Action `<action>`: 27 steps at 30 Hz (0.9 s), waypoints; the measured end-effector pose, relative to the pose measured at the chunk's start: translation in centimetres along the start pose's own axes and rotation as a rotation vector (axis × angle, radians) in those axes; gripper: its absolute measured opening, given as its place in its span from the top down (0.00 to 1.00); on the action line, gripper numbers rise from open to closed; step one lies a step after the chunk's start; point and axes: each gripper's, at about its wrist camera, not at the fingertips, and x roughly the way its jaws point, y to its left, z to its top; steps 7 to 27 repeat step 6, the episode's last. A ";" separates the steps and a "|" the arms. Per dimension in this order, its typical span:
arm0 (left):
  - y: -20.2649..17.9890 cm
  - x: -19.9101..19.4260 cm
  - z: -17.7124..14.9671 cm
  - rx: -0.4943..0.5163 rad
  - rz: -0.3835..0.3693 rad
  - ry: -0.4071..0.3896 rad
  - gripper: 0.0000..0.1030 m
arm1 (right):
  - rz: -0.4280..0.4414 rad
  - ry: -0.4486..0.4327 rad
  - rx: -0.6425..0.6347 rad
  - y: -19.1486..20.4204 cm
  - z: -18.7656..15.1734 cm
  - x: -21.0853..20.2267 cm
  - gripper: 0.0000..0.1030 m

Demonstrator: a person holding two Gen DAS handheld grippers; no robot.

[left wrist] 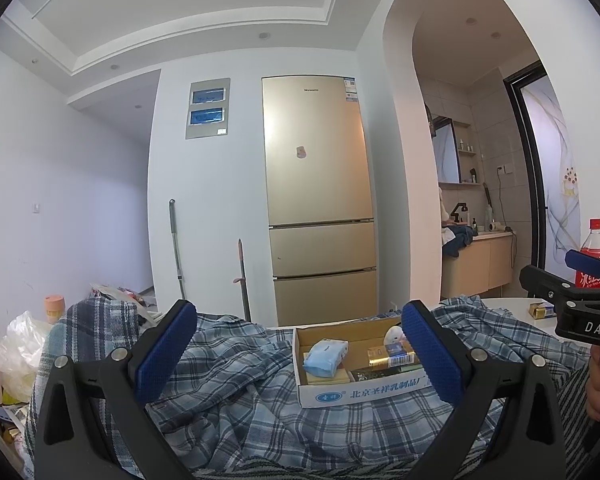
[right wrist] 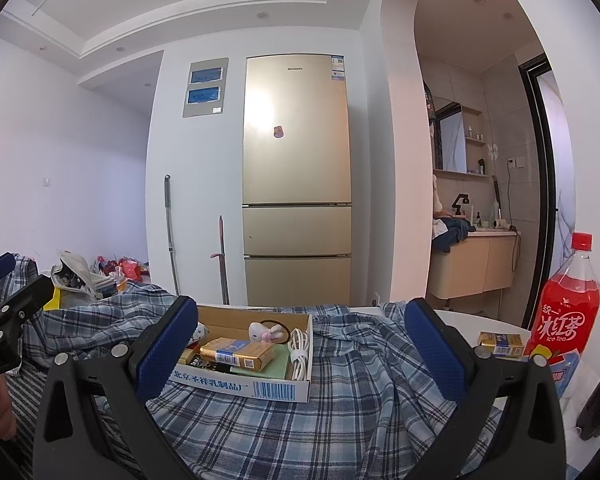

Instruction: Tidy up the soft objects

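Across the round white table (right wrist: 476,318) sprawls a rumpled blue plaid cotton shirt (right wrist: 340,412), with an open cardboard box (right wrist: 260,388) of small items resting on it. Both the left gripper (left wrist: 300,354) and right gripper (right wrist: 300,354) hang over it, jaws spread and holding nothing. Tugging the shirt could tip the box or knock over the nearby red iced-tea bottle (right wrist: 566,312).

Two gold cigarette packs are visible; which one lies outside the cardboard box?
The gold cigarette pack on the white table, beside the red iced-tea bottle, is outside. The other gold pack lies inside the open cardboard box on the plaid cloth.

gold fridge (right wrist: 296,168) at back wall | red ice tea bottle (right wrist: 566,304) right | mop (right wrist: 170,236) leaning left of fridge
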 end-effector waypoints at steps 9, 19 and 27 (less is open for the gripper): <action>0.0 0.0 0.0 0.000 0.000 0.001 0.00 | 0.000 0.000 0.001 0.0 0.0 0.0 0.00; 0.0 0.0 0.0 0.000 0.000 0.001 0.00 | 0.000 0.000 0.001 0.0 0.0 0.0 0.00; 0.0 0.0 0.0 0.000 0.000 0.001 0.00 | 0.000 0.000 0.001 0.0 0.0 0.0 0.00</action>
